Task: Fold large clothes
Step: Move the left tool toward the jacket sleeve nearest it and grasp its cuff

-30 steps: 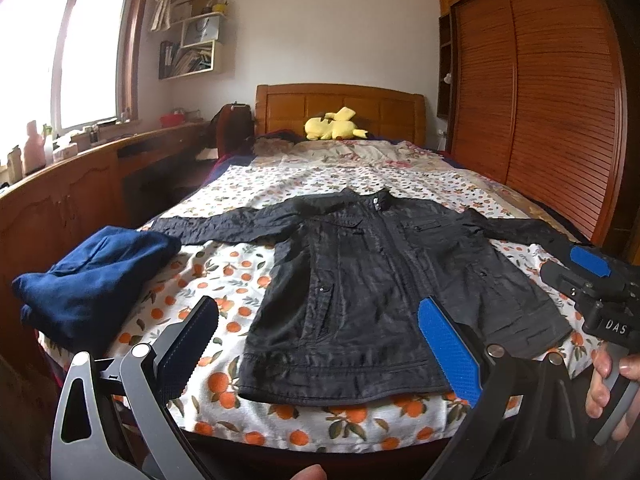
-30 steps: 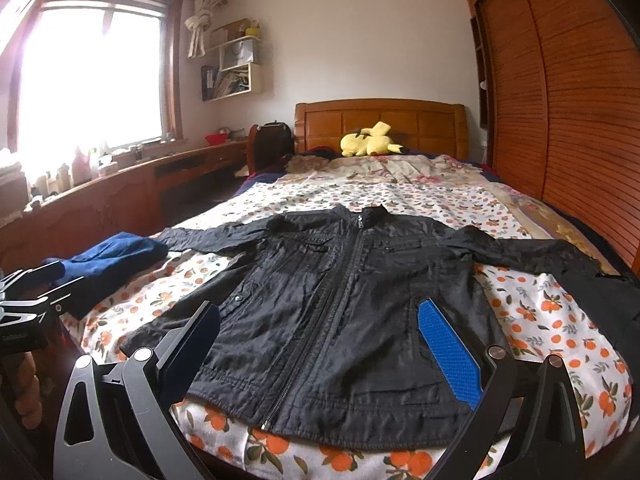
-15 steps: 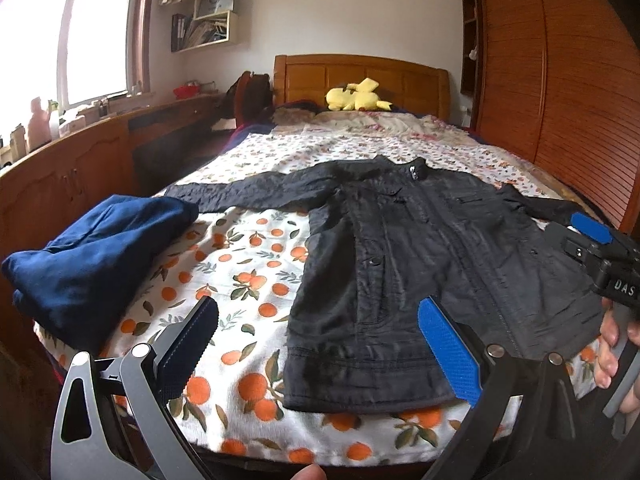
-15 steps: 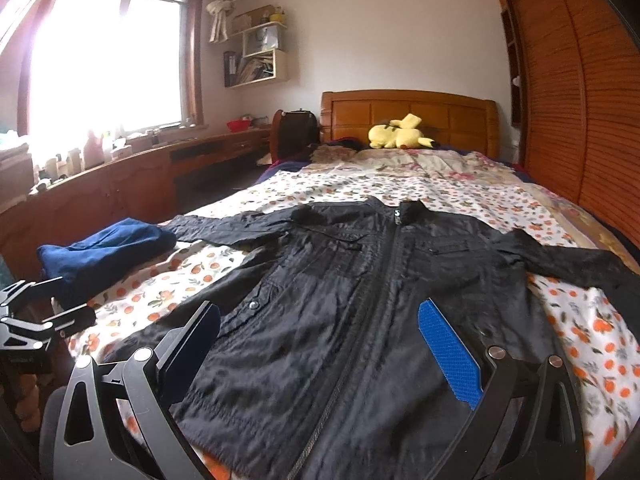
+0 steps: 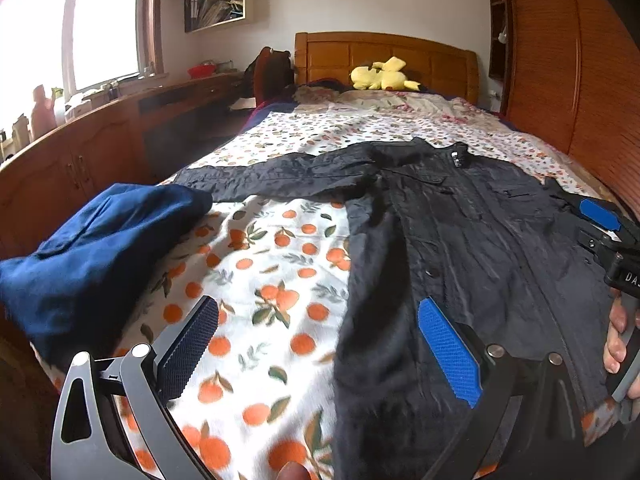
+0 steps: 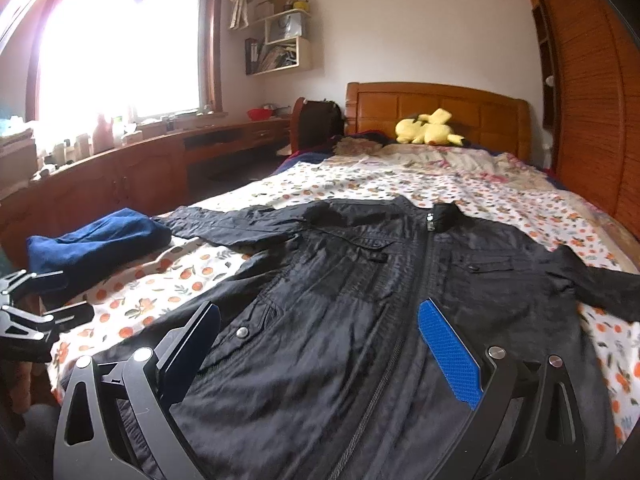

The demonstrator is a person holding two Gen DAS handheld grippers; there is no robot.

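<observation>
Two grippers are all we hold, and both look out over a wide wooden-framed bed (image 6: 600, 236) covered with a white sheet printed in oranges and leaves. Spread flat on its near half lies the large black zip-front jacket (image 6: 352, 304), front up, collar toward the far headboard, sleeves stretched out to the left and right. Its hem reaches the near edge of the mattress.

Left of the jacket, at the near-left corner of the bed, sits a bundled dark blue garment (image 5: 96, 248); the cuff of the left sleeve lies just beside it (whether the two touch we cannot tell). At the far end, against the orange-brown wooden headboard (image 6: 440, 104), rests a yellow plush toy (image 6: 430, 130). A long wooden counter (image 6: 120, 176) runs along the left wall under the bright window, and slatted wooden wardrobe doors (image 5: 560, 64) fill the right side.

Our left gripper (image 5: 320, 344) hovers above the near-left part of the sheet and the jacket's left hem edge, jaws spread wide, nothing between the blue pads. Our right gripper (image 6: 316, 348) hangs over the jacket's lower front near the zip, jaws equally wide apart and empty. From the left wrist view we see the right hand (image 5: 620, 340) wrapped round its handle at the far right edge.
</observation>
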